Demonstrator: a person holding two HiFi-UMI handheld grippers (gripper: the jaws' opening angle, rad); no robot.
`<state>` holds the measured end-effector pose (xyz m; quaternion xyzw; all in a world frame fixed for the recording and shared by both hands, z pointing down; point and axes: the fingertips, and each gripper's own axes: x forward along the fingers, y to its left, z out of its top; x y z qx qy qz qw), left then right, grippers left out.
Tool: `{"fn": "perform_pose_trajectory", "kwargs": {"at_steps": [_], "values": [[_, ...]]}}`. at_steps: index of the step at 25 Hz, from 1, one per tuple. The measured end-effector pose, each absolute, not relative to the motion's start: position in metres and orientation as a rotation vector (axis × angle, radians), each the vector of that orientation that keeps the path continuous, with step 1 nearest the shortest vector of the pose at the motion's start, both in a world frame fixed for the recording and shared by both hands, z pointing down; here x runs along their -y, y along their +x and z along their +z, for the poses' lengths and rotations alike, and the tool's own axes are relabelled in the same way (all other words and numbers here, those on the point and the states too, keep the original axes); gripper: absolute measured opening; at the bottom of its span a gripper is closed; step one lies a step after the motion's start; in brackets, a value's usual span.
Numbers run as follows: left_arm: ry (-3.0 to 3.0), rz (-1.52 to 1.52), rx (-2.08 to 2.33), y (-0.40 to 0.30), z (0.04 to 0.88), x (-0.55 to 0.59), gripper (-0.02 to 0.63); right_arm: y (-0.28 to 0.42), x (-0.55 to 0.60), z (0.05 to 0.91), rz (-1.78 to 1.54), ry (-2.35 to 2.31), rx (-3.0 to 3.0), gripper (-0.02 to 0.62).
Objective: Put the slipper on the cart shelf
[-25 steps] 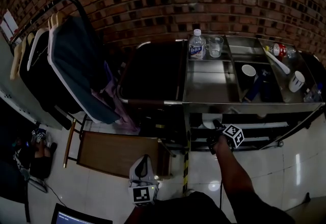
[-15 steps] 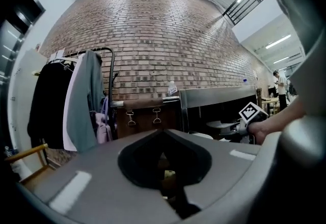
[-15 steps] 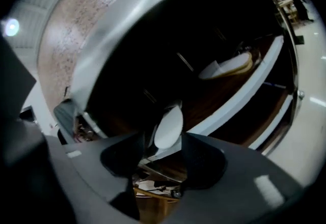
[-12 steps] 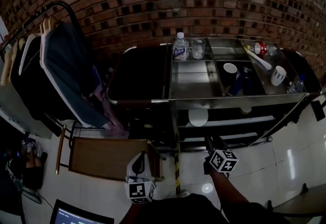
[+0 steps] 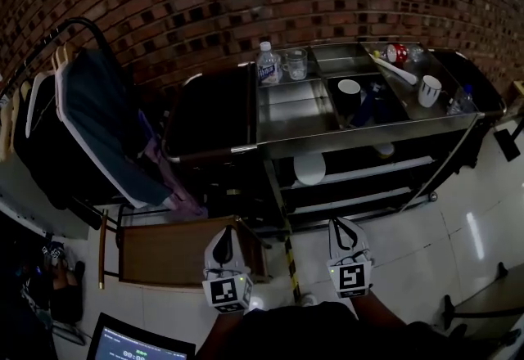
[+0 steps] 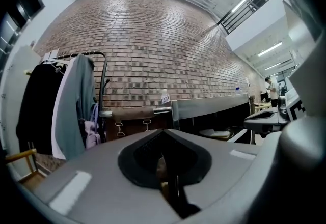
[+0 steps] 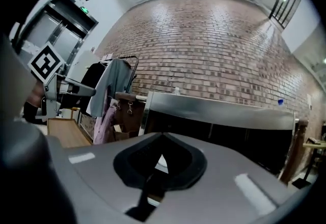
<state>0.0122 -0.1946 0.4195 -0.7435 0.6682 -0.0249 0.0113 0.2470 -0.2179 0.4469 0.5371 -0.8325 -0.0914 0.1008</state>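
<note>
On the middle shelf of the steel cart, what I take for the white slipper is lying, so I am judging the placing done. The left tongs and right tongs are hanging low, both closed on nothing. I am expecting only to stay clear. A second ago the right tongs were reaching that shelf; now they are sitting drawn back beside the left.
</note>
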Motion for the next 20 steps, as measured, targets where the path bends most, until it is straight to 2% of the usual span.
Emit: {"fn": "perform_pose_trajectory", "kwargs": {"at_steps": [20], "values": [[-2.323, -0.038, -2.020, 0.037, 0.412, 0.166, 0.015, 0.236, 0.195, 0.437, -0.254, 1.603, 2.538, 0.002]]}}
